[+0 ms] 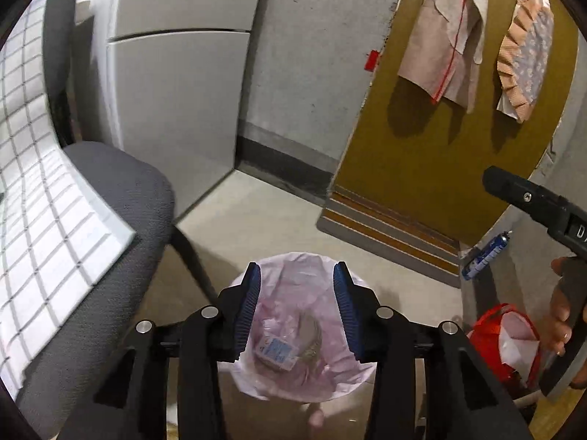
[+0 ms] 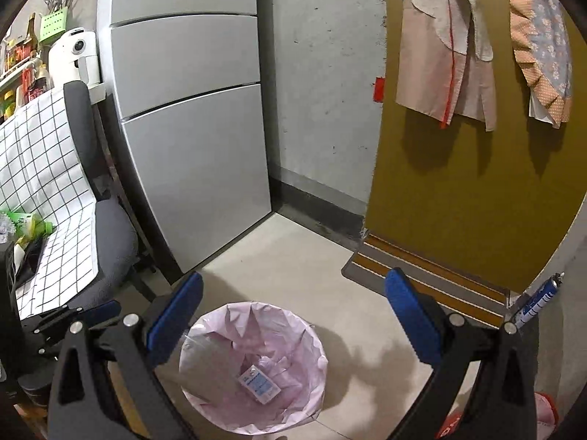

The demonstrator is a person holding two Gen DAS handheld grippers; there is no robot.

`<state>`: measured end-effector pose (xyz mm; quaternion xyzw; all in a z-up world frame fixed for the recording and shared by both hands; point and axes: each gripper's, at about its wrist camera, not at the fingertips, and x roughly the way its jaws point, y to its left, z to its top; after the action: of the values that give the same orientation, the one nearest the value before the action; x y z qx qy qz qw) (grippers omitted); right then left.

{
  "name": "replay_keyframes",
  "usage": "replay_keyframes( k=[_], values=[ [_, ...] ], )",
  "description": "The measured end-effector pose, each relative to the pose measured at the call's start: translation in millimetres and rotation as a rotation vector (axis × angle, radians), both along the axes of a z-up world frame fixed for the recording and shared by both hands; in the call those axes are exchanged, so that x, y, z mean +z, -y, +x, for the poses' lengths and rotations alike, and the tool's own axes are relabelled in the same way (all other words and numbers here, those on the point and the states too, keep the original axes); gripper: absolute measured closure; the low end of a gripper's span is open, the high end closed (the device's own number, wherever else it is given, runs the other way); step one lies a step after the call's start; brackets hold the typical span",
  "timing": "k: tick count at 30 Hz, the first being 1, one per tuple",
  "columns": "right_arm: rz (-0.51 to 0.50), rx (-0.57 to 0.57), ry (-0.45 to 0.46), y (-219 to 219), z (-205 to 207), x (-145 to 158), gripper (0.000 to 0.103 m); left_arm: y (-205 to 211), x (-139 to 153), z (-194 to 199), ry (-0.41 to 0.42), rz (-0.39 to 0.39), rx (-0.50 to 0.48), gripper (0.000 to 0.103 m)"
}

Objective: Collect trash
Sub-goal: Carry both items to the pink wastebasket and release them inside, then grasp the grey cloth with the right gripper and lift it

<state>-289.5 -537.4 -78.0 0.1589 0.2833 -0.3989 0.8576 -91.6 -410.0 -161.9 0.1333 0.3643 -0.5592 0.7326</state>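
The bin (image 2: 253, 366), lined with a pink bag (image 1: 293, 278), stands on the floor (image 2: 293, 256) in front of the fridge (image 2: 190, 146). A small blue-and-white carton (image 2: 258, 385) lies at the bottom of the bin, beside a brownish scrap (image 1: 312, 333). The left tool (image 1: 297, 311) hangs over the bin with its jaws parted and nothing between them. The right tool (image 2: 293, 333) is above the bin too, jaws spread wide and empty. Left of the bin is a grey chair (image 1: 121, 198) draped with a checked cloth (image 2: 47, 168). Right of the bin a red bag (image 1: 502, 341) sits on the floor, and beyond it a blue can (image 2: 539, 300) leans by the ochre door (image 2: 458, 201).
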Motion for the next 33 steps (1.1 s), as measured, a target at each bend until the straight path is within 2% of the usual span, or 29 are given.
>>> replay_keyframes(
  k=[4,7,13,17,19,21,28,33],
  values=[
    [0.004,0.062,0.035,-15,16,1,0.006,-26,6,12,0.032,0.013,0.063,0.060],
    [0.046,0.142,0.068,-26,36,-1,0.007,-54,10,24,0.075,0.034,0.126,0.060],
    [0.086,0.329,0.036,-69,92,-3,0.010,-121,16,52,0.109,0.076,0.285,0.060],
    [0.075,0.470,0.003,-107,131,3,0.029,-170,25,69,0.114,0.080,0.398,0.060],
    [0.069,0.533,-0.005,-125,150,7,0.047,-195,31,77,0.117,0.081,0.455,0.060],
    [0.075,0.612,0.004,-144,171,13,0.060,-219,37,86,0.116,0.084,0.515,0.060],
    [0.094,0.788,0.048,-189,238,40,0.061,-297,69,120,0.137,0.090,0.723,0.060],
    [0.050,0.899,0.057,-221,287,55,0.061,-340,84,147,0.125,0.093,0.845,0.059]
  ],
)
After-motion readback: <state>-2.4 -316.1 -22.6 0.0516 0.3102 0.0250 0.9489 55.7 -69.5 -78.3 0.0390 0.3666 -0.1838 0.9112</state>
